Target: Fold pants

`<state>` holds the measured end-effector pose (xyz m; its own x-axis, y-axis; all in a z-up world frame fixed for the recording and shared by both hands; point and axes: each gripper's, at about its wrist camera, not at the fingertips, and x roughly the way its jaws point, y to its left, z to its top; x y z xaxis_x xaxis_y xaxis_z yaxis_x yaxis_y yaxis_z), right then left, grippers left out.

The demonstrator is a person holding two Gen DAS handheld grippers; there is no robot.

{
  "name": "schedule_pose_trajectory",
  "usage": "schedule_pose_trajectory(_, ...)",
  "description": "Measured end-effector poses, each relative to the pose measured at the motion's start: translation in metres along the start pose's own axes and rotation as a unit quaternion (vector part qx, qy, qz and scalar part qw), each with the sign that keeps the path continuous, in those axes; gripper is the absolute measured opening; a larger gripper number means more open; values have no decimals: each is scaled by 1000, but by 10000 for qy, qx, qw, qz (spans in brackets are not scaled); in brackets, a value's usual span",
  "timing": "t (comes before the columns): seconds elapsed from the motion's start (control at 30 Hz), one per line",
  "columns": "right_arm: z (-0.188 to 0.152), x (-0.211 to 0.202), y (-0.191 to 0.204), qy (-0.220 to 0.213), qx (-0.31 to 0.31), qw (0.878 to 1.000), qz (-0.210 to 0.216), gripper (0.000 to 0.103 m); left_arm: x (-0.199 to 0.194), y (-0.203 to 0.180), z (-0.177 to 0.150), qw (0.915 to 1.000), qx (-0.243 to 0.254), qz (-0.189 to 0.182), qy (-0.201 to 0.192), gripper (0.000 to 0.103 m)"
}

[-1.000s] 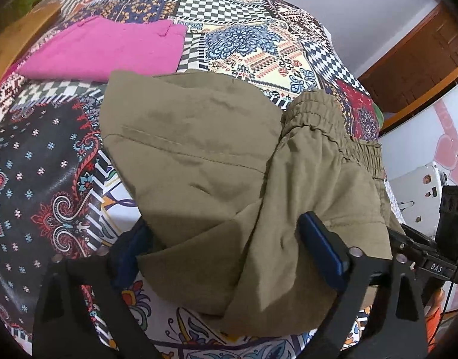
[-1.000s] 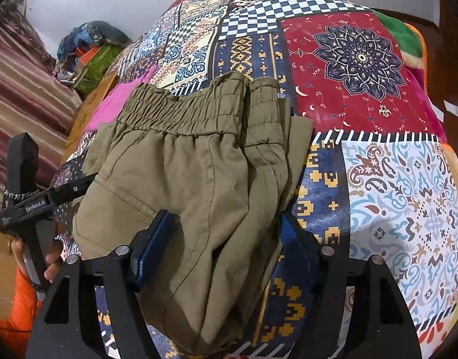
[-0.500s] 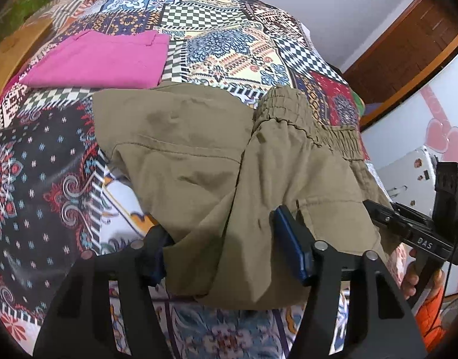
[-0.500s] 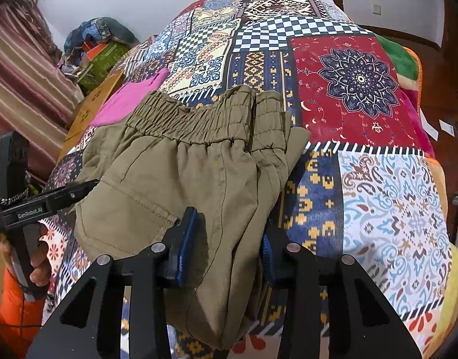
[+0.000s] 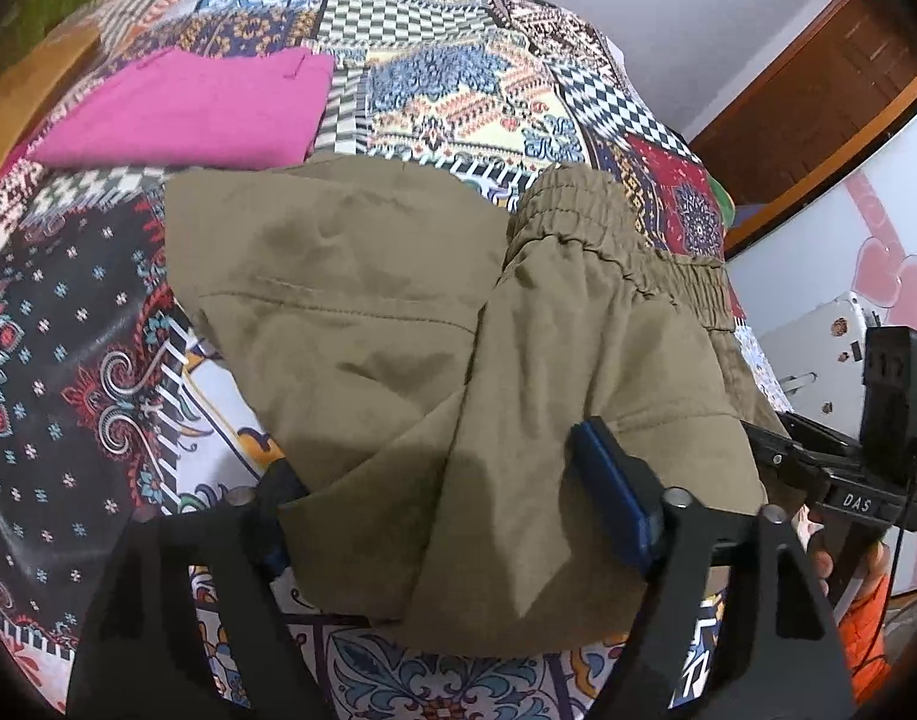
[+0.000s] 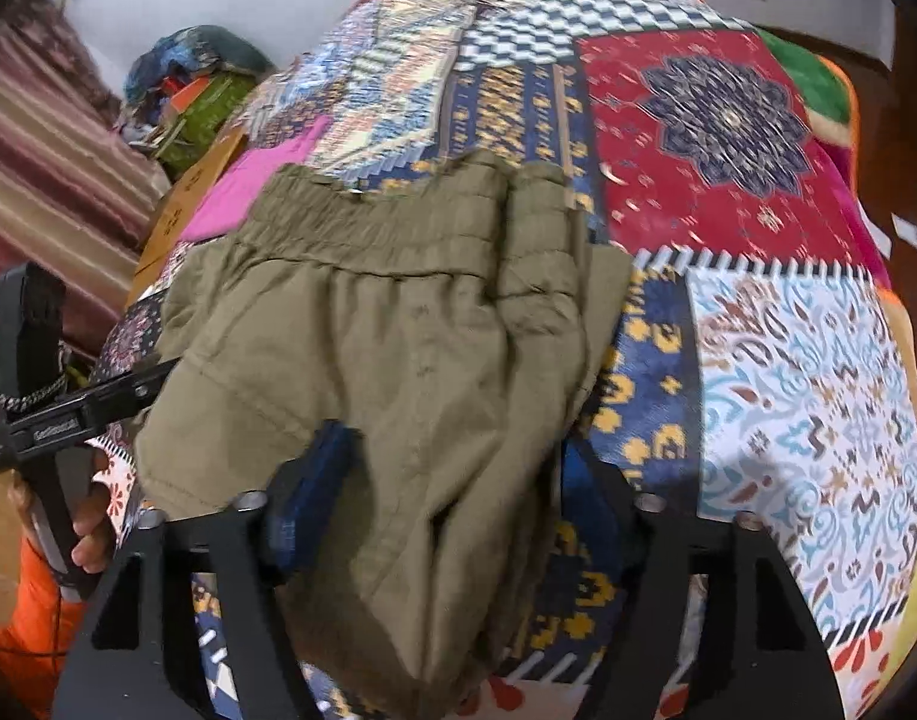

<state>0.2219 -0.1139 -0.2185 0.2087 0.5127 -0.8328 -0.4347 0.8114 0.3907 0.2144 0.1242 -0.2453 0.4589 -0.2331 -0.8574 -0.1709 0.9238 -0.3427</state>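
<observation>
A patchwork-covered bed (image 5: 470,78) carries olive pants (image 5: 458,360) bunched in a rough fold at its near edge, elastic waistband toward the far side, with a folded pink garment (image 5: 188,108) lying beyond them. The left tongs (image 5: 446,492) and right tongs (image 6: 452,480) each straddle the cloth's near edge, jaws just opened wider and about half apart, so the fold seems laid and being released; next comes squaring or a further fold. The pads are partly buried in fabric, so contact is unclear, and the pant legs are hidden
</observation>
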Motion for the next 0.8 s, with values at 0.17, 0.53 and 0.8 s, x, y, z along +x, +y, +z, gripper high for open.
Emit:
schedule_pose_trajectory(0.17,2,-5,14,-203,-225,9994,-180,38,-12,-6,-3,9996,158,179,-140,48)
schedule_pose_trajectory(0.53,0,-32,30,-518,-377,9979,-100,15,-47,-26,-18,9976,491,238,-429,11)
schedule_pose_trajectory(0.8,-7,-43,56,-553,-582,9967,83,14,-85,-13,-37,9973,304,156,-656,11)
